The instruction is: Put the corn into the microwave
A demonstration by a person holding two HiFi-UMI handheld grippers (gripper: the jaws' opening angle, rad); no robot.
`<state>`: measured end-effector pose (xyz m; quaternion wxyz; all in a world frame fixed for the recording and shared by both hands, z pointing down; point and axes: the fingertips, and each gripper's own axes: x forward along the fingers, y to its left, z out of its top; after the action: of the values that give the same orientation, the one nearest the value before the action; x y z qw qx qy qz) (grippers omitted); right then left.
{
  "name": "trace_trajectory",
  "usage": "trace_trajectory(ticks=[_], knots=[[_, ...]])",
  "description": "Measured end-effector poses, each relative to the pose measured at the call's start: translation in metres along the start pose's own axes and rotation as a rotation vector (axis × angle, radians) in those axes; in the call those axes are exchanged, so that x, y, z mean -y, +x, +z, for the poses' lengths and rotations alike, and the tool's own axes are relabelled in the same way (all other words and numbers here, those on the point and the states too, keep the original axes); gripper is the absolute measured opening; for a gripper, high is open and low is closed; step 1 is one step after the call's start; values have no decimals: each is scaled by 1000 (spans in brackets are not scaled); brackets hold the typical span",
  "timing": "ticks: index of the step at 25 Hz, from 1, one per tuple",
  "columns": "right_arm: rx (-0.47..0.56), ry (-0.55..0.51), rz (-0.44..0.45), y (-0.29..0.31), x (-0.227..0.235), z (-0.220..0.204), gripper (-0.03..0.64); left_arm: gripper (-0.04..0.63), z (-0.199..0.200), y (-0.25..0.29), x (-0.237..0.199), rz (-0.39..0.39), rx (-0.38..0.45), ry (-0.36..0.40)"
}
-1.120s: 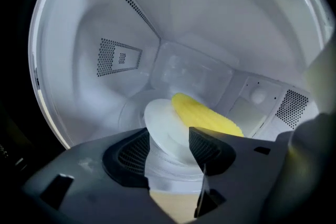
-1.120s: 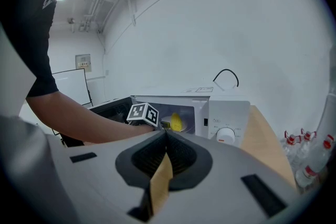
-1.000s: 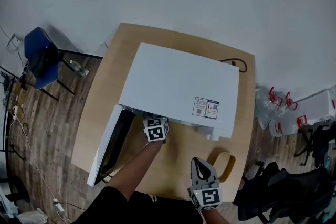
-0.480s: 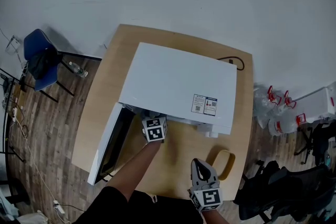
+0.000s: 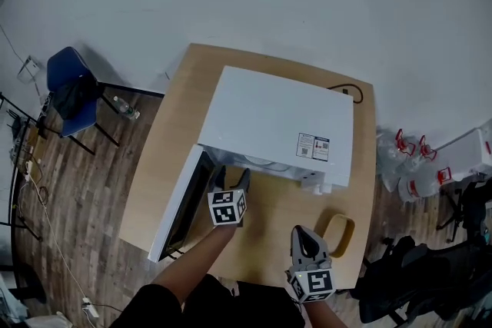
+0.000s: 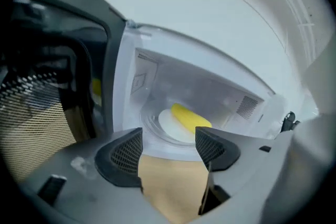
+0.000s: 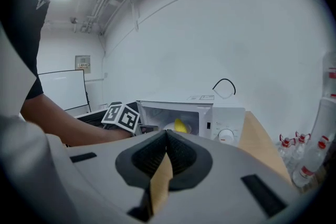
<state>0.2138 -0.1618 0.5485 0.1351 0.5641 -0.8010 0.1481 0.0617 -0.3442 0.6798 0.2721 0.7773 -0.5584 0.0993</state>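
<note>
Overhead, microwave [image 5: 277, 123] hides corn [image 6: 190, 117]; gripper views show it.

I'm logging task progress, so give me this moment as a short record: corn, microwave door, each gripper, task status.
corn: lies on the white plate inside the microwave
door: open, standing at the left in the head view
left gripper: open, jaws have just been opening, nothing between them, in front of the cavity
right gripper: shut, empty, above the table
task status: corn is in, door not yet closed
</note>
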Motion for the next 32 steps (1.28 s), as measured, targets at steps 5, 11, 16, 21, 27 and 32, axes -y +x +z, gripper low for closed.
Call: trace_trajectory(ticks=[5,11,16,21,27,32], knots=[[53,3,-54,-16,-25,12,60,288,5,-85,26,-95,64,59],[129,-52,-27,-52,-92,26,60,287,2,-189,53,-241,65,105],[151,-34,-52,-93,-143,24,60,93,13,-289,63,-342,123,81],[185,-44,-66,-131,-189,33,60,23,24,-371,62,-392,196,138],[202,-61,-87,-173,-235,40,60,17,14,-437,40,-344,206,209],[201,-82,-106,-195,-260,34,60,17,10,-470,25,-299,237,230]])
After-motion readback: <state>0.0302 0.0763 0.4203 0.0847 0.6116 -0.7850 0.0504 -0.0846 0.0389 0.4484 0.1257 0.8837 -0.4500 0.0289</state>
